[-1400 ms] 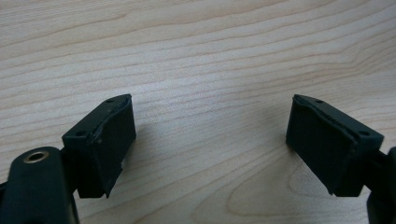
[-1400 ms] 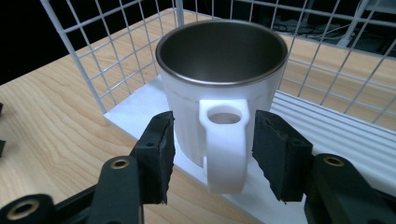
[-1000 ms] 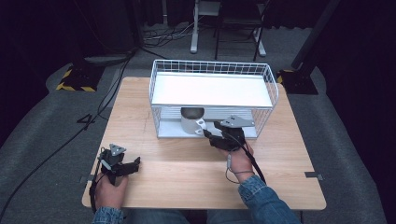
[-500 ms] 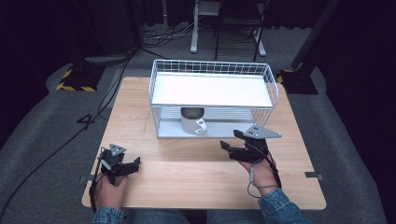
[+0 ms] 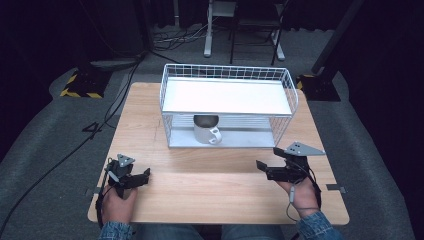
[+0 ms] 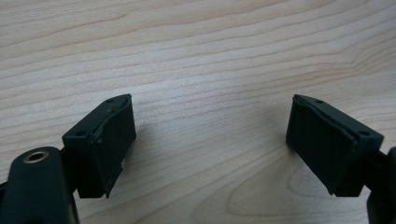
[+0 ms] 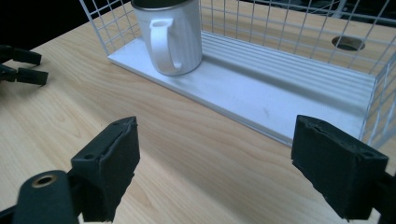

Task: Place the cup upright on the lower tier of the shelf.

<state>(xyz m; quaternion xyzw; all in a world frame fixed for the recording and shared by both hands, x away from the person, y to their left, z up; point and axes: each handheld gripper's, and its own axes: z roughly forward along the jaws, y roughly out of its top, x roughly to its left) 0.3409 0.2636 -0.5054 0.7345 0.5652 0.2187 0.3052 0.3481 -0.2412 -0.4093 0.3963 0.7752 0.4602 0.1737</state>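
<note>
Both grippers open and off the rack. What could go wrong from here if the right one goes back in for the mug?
1. The mug sits on the lower level of the wire rack, under the white shelf; a high approach by the right gripper would likely hit the shelf's front edge.
2. The handle faces outward; catching it could turn or tip the mug.
3. The left gripper rests open on the table, so nothing steadies the rack if it gets pushed.

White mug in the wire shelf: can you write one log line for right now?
white ribbed mug: upright on lower shelf of white wire rack | left gripper: open, empty | right gripper: open, empty, apart from mug
</note>
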